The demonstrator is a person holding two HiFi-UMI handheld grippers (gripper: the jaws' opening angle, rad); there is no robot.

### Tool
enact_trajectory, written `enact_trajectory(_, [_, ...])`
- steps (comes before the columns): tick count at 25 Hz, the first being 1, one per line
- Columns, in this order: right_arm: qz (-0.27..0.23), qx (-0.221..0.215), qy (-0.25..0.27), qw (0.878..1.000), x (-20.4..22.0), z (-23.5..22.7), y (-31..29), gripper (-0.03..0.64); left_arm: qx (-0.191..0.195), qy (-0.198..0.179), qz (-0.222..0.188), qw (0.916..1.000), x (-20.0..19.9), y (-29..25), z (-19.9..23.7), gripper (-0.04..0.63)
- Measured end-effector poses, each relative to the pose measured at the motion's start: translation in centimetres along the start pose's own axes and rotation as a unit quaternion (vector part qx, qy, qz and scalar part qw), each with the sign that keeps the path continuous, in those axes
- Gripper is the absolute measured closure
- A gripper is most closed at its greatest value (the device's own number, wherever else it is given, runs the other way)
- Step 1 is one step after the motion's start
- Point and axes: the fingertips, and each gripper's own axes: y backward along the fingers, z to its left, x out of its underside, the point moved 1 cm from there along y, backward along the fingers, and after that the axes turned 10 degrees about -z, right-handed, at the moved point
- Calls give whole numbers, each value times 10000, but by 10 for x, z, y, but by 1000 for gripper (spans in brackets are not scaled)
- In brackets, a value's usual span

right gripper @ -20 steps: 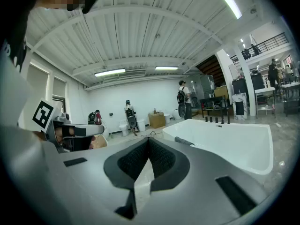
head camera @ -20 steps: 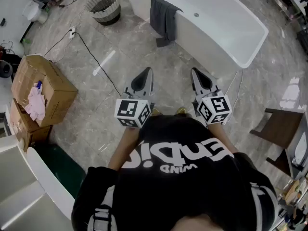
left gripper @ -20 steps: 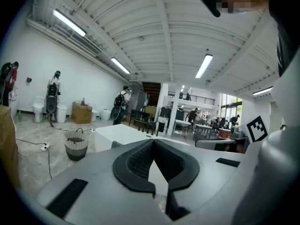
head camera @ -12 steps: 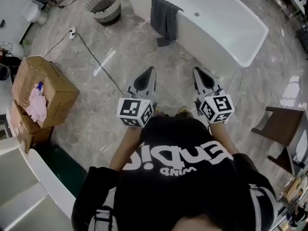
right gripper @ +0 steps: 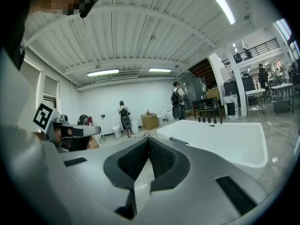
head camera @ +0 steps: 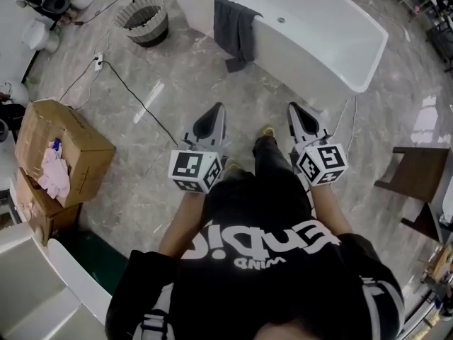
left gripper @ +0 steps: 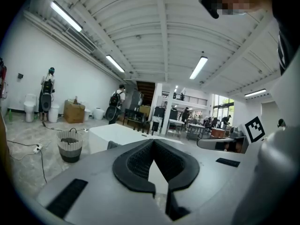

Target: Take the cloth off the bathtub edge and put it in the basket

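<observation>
The marble floor (head camera: 177, 140) is what I stand on, and the white bathtub (head camera: 333, 44) lies across its far side, well apart from me. The grey cloth (head camera: 233, 28) hangs over the tub's near edge close to its left end, with a tail down the outer wall toward the floor. My left gripper (head camera: 217, 109) and right gripper (head camera: 292, 108) are level in front of my body, both pointing at the tub. Each has its jaws closed tip to tip with nothing between them.

The step in hand, as I judge it, is the approach. I should walk toward the tub's left end and part the jaws of one gripper before I get there. Then I can pinch the cloth at the fold on the edge, where it lies thick, not at the loose tail. Lifting it up and clear of the rim should stop it dragging.

A cardboard box (head camera: 62, 144) with pink rags sits near the floor's left edge and a dark wooden chair (head camera: 414, 190) at the right edge, both off my line. The basket (head camera: 144, 21) stands on the floor just past the tub's left end, near the cloth, so the carry is short. A black cable (head camera: 138, 94) runs slantwise over the floor between me and the basket. I need to step over it.
</observation>
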Motion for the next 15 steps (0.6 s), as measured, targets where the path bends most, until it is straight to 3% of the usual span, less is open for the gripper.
enact_trajectory(7, [49, 129, 69, 9999, 1, -12, -20, 603, 68, 114, -87, 9999, 0, -24, 20, 584])
enact_trajectory(15, [35, 16, -54, 10000, -2, -39, -83, 603, 95, 112, -81, 9999, -3, -79, 48, 584])
